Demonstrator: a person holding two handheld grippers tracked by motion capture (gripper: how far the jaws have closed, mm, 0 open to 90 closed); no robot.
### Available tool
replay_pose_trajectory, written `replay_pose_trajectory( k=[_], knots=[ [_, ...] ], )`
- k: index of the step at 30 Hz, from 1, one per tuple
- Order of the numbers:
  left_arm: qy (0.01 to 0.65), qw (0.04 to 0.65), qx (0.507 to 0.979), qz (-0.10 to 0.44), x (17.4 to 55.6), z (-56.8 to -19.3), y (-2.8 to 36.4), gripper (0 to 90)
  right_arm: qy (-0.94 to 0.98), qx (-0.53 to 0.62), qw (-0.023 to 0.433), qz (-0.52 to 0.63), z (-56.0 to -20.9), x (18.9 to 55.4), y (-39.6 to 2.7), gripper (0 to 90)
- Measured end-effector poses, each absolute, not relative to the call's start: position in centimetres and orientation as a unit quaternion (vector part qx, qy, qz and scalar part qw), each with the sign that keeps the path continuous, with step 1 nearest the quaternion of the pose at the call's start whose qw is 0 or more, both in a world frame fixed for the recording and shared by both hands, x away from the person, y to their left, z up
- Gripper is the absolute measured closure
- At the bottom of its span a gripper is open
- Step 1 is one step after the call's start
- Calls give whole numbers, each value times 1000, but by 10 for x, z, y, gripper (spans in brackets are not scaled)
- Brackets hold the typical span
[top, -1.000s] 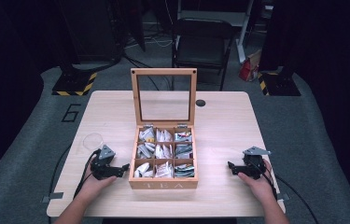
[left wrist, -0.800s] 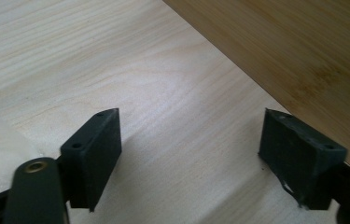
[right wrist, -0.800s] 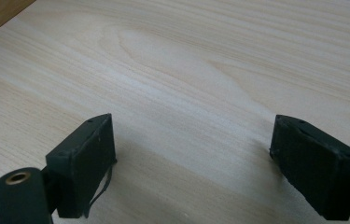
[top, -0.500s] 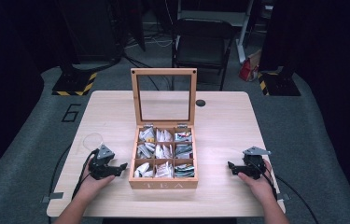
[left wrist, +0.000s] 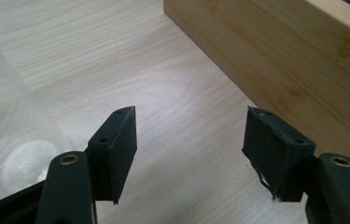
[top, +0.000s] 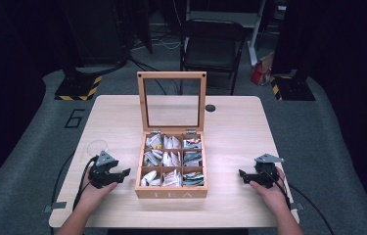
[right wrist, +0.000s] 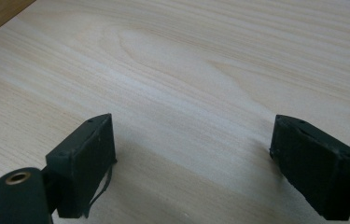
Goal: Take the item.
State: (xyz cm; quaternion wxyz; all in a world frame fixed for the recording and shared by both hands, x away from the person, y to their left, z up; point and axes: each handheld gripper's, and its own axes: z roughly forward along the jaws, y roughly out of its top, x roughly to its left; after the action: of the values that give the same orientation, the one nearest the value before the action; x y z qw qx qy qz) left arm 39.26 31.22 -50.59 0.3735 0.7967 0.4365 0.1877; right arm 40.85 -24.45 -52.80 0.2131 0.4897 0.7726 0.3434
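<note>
Pale wood table (top: pixel 230 122) | grey carpet floor (top: pixel 29 132) | black chair (top: pixel 210 44) behind

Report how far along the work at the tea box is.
Done: the tea box stands open, its glass lid upright, compartments full of tea bags. In hand: nothing. The left gripper, beside the box and a clear cup, has just been closing its jaws with nothing between them; the right gripper rests open on the table. Left: seemingly everything, with no bag taken out.

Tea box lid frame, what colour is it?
Light brown wood lid, clearest in the high view.
</note>
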Motion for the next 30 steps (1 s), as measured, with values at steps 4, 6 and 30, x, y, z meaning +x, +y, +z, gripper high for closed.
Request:
replay_pose_trajectory(
  k=[4,6,30],
  knots=[
    [437,375,796,189,391,-504,311,359,774,488,215,342,-528,409,-245,133],
    [437,375,797,184,391,-503,311,362,773,489,215,342,-528,409,-245,132],
    [432,400,789,174,383,-485,308,437,774,487,212,344,-528,408,-244,132]
  ],
)
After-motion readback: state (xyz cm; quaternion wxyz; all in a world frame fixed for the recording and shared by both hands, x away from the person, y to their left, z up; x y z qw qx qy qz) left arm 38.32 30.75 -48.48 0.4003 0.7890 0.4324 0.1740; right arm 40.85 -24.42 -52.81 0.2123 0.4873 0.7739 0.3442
